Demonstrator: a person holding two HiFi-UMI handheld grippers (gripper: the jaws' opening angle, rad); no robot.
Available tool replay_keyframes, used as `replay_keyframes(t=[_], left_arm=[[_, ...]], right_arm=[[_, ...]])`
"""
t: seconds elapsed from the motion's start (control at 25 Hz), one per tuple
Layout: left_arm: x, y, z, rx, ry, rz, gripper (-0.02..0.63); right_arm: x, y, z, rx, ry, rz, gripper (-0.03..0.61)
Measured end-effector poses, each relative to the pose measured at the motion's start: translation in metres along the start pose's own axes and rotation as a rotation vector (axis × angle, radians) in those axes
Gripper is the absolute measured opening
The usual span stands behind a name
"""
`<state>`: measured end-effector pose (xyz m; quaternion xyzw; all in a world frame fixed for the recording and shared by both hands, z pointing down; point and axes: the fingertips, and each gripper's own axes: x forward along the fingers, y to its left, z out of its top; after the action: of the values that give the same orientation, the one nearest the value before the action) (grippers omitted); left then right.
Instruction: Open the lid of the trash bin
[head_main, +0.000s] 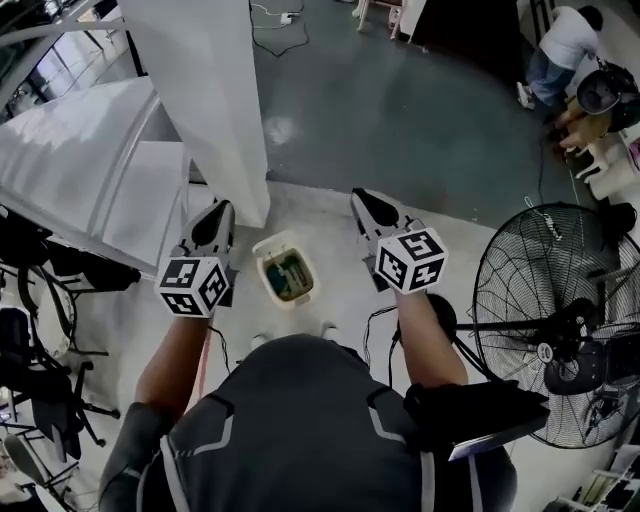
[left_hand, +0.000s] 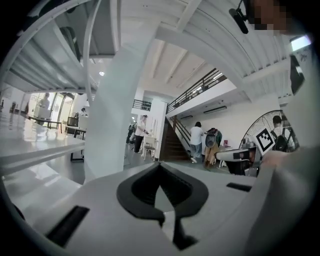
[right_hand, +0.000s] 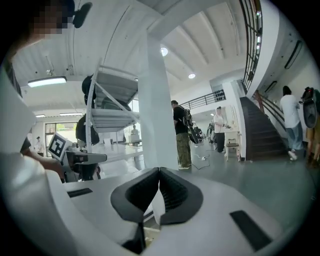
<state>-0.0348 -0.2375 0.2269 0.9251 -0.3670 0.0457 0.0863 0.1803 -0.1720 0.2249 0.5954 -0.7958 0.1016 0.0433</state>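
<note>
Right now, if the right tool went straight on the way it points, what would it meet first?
Most likely the white pillar: it stands dead ahead of the shut right tool, with nothing visible between them. Depth is hard to judge, so how far off it is stays unclear.

At centre of the head view, the greenish patch inside the rim of the trash bin (head_main: 270, 242) is too small to identify. The floor fan (head_main: 530, 300) at right runs off the frame's edge, and the wearer's torso (head_main: 300, 420) hides the floor (head_main: 340, 300) at lower centre.
</note>
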Motion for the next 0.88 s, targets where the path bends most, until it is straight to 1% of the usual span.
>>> replay_keyframes(t=[0.24, 0.44, 0.56, 0.68, 0.76, 0.88], left_arm=[[-0.009, -0.007, 0.051, 0.035, -0.063, -0.011, 0.008], [-0.018, 0.000, 0.088, 0.057, -0.120, 0.033, 0.008], [-0.021, 0.000, 0.105, 0.042, -0.155, 0.032, 0.008], [-0.022, -0.001, 0.110, 0.036, -0.166, 0.027, 0.008], [-0.023, -0.002, 0.111, 0.043, -0.170, 0.025, 0.008], [-0.023, -0.004, 0.111, 0.065, -0.173, 0.032, 0.008]], right_arm=[[-0.018, -0.010, 0.061, -0.035, -0.109, -0.024, 0.026], [-0.032, -0.015, 0.094, -0.074, -0.164, -0.051, 0.026], [-0.036, -0.015, 0.103, -0.087, -0.183, -0.058, 0.026], [-0.037, -0.013, 0.106, -0.116, -0.188, -0.071, 0.026], [-0.035, -0.013, 0.106, -0.136, -0.181, -0.078, 0.026], [-0.035, -0.012, 0.106, -0.138, -0.179, -0.079, 0.026]])
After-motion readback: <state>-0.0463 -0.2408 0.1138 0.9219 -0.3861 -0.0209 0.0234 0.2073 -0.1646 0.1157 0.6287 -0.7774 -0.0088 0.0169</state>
